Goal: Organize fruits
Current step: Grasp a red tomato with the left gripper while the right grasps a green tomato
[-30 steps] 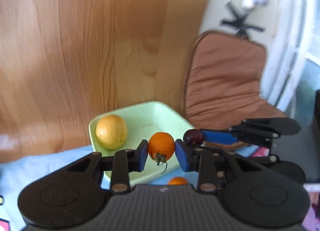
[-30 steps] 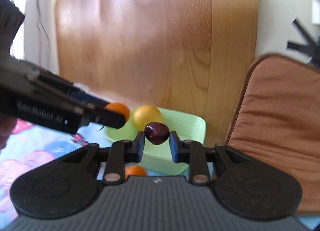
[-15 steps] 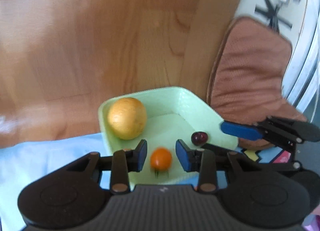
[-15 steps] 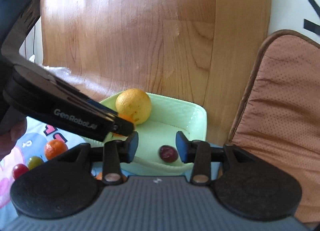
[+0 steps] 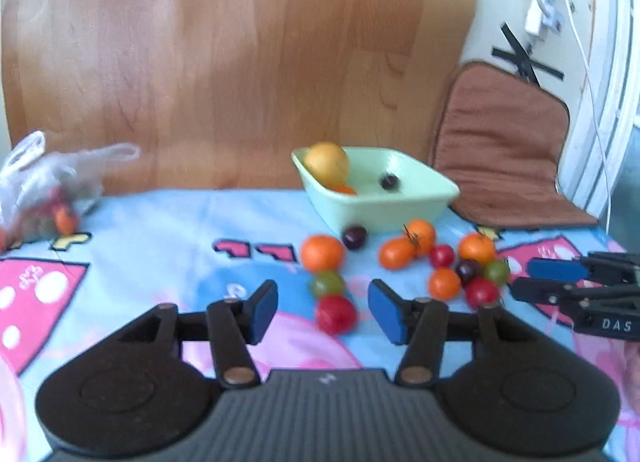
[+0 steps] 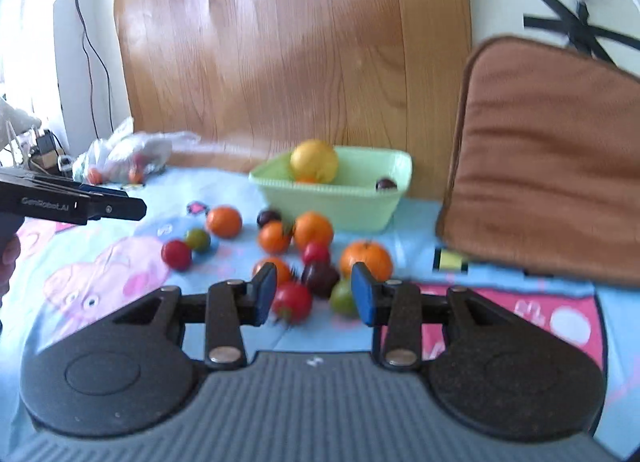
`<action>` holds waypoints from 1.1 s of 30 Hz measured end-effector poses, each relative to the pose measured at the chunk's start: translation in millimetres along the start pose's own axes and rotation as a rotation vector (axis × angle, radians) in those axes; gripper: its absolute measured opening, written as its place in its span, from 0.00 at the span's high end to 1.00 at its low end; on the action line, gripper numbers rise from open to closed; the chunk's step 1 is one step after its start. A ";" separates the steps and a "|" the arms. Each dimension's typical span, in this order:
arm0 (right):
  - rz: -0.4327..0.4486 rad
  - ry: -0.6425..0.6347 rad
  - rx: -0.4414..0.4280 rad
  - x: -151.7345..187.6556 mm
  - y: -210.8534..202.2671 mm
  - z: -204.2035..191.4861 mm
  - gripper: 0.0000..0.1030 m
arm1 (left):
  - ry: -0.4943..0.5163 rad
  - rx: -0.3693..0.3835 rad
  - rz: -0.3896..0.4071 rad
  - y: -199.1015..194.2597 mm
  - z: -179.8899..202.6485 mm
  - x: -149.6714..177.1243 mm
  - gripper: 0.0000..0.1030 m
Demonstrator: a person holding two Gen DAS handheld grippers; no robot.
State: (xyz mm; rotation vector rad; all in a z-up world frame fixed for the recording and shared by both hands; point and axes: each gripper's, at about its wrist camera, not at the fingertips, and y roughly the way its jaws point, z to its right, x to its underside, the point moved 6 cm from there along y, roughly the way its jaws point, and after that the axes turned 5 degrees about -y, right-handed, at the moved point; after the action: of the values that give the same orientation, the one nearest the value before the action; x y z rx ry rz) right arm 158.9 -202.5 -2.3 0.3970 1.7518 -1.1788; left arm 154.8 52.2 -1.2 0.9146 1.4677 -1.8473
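Note:
A pale green bowl (image 5: 380, 214) (image 6: 332, 202) stands at the back of the printed cloth and holds a yellow citrus (image 5: 326, 162), a small orange tomato (image 5: 344, 189) and a dark cherry (image 5: 389, 181). Several orange, red, green and dark fruits lie loose in front of it. My left gripper (image 5: 324, 312) hangs above the cloth with its jaws opening and nothing pressed between them; a red tomato (image 5: 336, 314) lies on the cloth beyond the gap. My right gripper (image 6: 314, 296) is open over a red tomato (image 6: 292, 302), a dark fruit (image 6: 320, 278) and a green one (image 6: 344, 298).
A clear plastic bag (image 5: 44, 190) with more fruit lies at the far left. A brown cushion (image 5: 500, 150) leans at the right beside the bowl. A wooden panel (image 5: 240, 62) stands behind the cloth. Each gripper shows at the edge of the other's view.
The left gripper let the orange tomato go and the right gripper the dark cherry; both now lie in the bowl. Both grippers drew back from the bowl to above the loose fruit.

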 end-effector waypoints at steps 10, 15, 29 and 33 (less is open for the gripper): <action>-0.107 -0.005 0.000 10.2 25.3 -16.9 0.56 | 0.068 -0.103 -0.048 40.1 13.5 14.4 0.62; -0.133 0.011 -0.001 15.4 37.0 -15.6 0.60 | 0.057 -0.083 -0.065 37.5 13.4 23.5 0.71; -0.124 -0.041 -0.082 29.6 7.3 -38.8 0.59 | 0.112 0.018 -0.053 1.8 45.9 55.6 0.71; -0.041 0.067 -0.111 15.9 -8.8 -15.5 0.48 | 0.066 0.043 -0.050 1.5 40.7 53.9 0.71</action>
State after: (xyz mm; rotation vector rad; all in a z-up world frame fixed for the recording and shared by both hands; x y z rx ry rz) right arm 136.8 -197.3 -9.7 0.3384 1.8820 -1.1019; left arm 118.7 10.1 -39.8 0.9760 1.5080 -1.9087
